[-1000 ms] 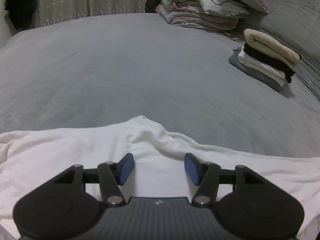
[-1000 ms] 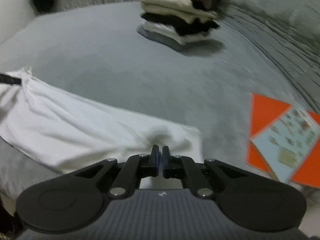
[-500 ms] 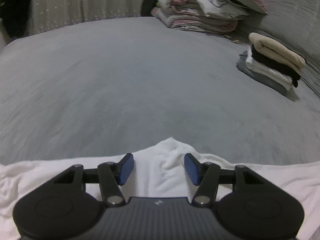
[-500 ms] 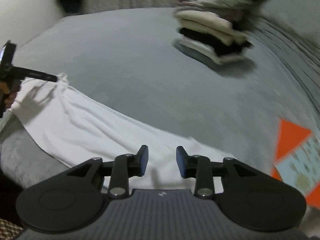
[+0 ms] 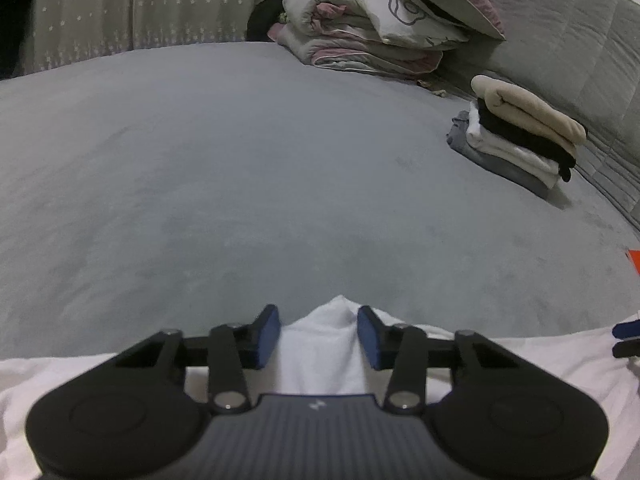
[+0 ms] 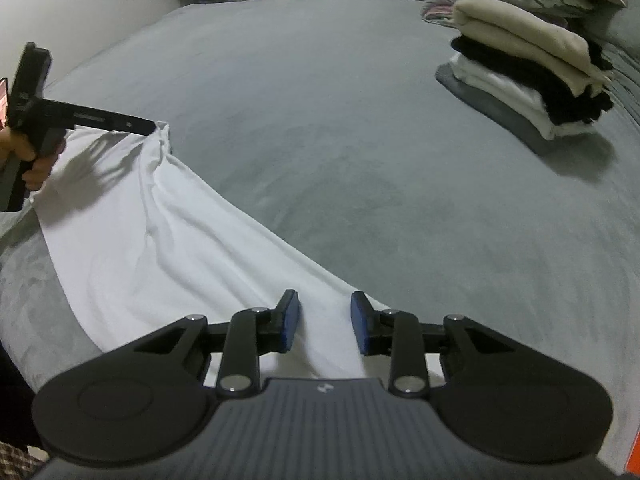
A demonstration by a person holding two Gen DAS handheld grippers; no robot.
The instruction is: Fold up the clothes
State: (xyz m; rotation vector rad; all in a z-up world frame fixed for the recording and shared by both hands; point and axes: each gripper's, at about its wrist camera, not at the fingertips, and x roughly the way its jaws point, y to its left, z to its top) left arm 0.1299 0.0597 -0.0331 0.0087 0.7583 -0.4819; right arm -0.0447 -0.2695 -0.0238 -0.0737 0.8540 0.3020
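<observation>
A white garment [image 6: 160, 248] lies stretched along the near edge of the grey bed [image 6: 320, 120]. My left gripper [image 5: 318, 330] is open, with a raised peak of the white garment [image 5: 320, 344] standing between its blue pads, which do not press on it. In the right wrist view the left gripper [image 6: 148, 126] reaches to the garment's far corner. My right gripper [image 6: 324, 320] is open over the garment's near end, its pads apart on either side of a fold.
A stack of folded clothes [image 5: 520, 136], beige on top, sits at the right of the bed and shows in the right wrist view [image 6: 528, 72]. Folded quilts and a pillow [image 5: 380, 24] lie at the far side. An orange paper's edge [image 5: 634, 264] shows at far right.
My right gripper has gone from shut to open and has let go of the garment. My left gripper has drawn back toward the garment's edge, its jaws a little narrower around the peak.
</observation>
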